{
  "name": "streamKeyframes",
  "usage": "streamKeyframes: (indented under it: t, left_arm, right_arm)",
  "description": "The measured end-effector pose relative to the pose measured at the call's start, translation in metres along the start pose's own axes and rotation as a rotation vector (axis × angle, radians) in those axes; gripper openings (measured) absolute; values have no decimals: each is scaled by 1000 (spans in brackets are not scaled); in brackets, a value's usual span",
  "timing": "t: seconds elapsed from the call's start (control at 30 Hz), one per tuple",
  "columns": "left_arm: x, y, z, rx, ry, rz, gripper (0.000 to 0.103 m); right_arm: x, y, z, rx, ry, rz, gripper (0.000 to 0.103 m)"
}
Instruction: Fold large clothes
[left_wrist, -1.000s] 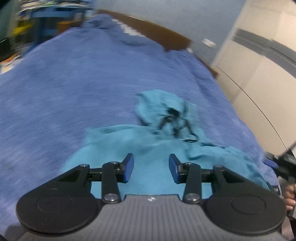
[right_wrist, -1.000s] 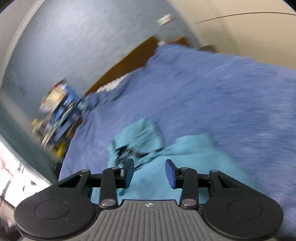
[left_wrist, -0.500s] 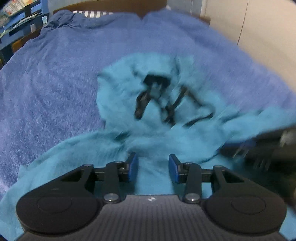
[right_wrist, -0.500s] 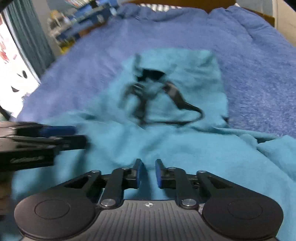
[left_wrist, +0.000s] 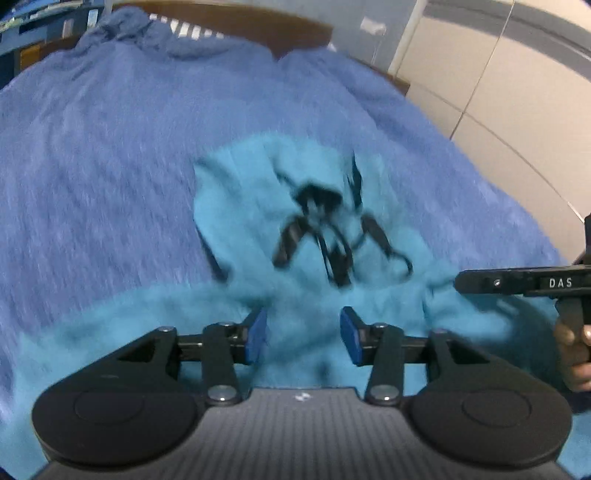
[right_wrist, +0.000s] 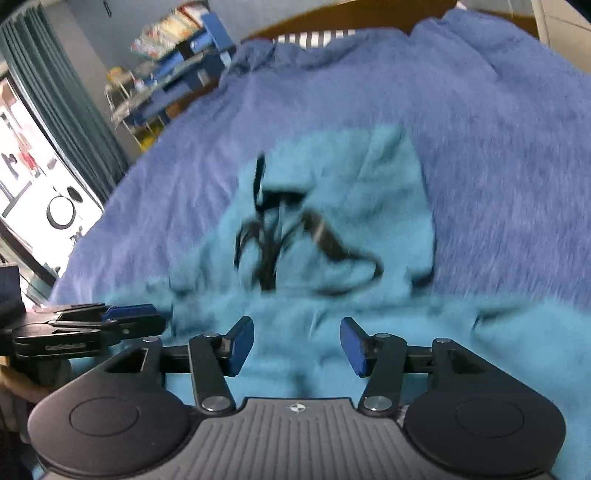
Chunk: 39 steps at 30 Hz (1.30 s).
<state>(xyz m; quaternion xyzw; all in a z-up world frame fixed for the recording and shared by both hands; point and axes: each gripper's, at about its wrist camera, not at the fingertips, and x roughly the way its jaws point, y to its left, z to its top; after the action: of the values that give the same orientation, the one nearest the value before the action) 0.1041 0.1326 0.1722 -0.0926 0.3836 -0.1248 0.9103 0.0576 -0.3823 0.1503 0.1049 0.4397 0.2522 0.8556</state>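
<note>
A teal hooded garment (left_wrist: 258, 221) lies spread on a blue bedspread (left_wrist: 92, 147), its hood toward the headboard, with black drawcords (left_wrist: 325, 229) tangled on it. It also shows in the right wrist view (right_wrist: 351, 229). My left gripper (left_wrist: 303, 339) is open and empty, just above the garment's body below the hood. My right gripper (right_wrist: 297, 345) is open and empty, also over the garment's body. Each gripper shows side-on in the other's view: the right one (left_wrist: 517, 282), the left one (right_wrist: 92, 325). Both views are blurred by motion.
A brown wooden headboard (left_wrist: 236, 22) runs along the far side of the bed. Pale wardrobe doors (left_wrist: 498, 92) stand at the right. Blue shelves with clutter (right_wrist: 177, 70) and a dark curtain (right_wrist: 66, 110) stand at the left.
My right gripper has opened from nearly shut. Both grippers have pulled back a little from the hood, and the views have shifted over the garment.
</note>
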Motion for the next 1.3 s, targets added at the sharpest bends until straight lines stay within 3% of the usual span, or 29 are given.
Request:
streamKeyframes:
  t: [0.03,0.1,0.3,0.47,0.63,0.8,0.83,0.87,0.9,0.93,0.97,1.17,1.3]
  left_arm:
    - [2,5,9,-1,-15,20,57]
    - [11,17,27,-17,-27,58,59]
    - [69,67,79,-166,32,125,59]
    - [120,98,109,-270,84,66,59]
    - [165,109,119,-268,153,44,59]
    - [192,126,120,-355,126,11,60]
    - [194,129,120,-376,116,2,58]
    - [193,132,121,-391,103,-11,37]
    - [192,133,123,-396,91,-31,23]
    - [190,132,126,-388,83,-38,6]
    - [184,128,129,-360,56,-43,0]
    - [99,103,129,-221,-169,-118,0]
    - [36,87,105,-121,-226,-216,0]
  right_arm:
    - [1,-7,9,6,-12,-6,66]
    - [5,-25,28,37,-43,-33,72]
    - [39,-79,75,227,-70,-15,72]
    - [77,-105,104,303,-78,59,72]
    - [117,-123,122,330,-66,45,72]
    - [150,-141,127,368,-76,104,68]
    - [155,-143,127,374,-77,114,62]
    - [159,-144,127,376,-81,127,55]
    - [161,-143,126,368,-85,140,32]
    - [161,-139,126,346,-90,138,22]
    - [157,-133,127,307,-104,129,20]
    - [98,-105,135,191,-181,154,13]
    - [38,-84,120,132,-227,209,13]
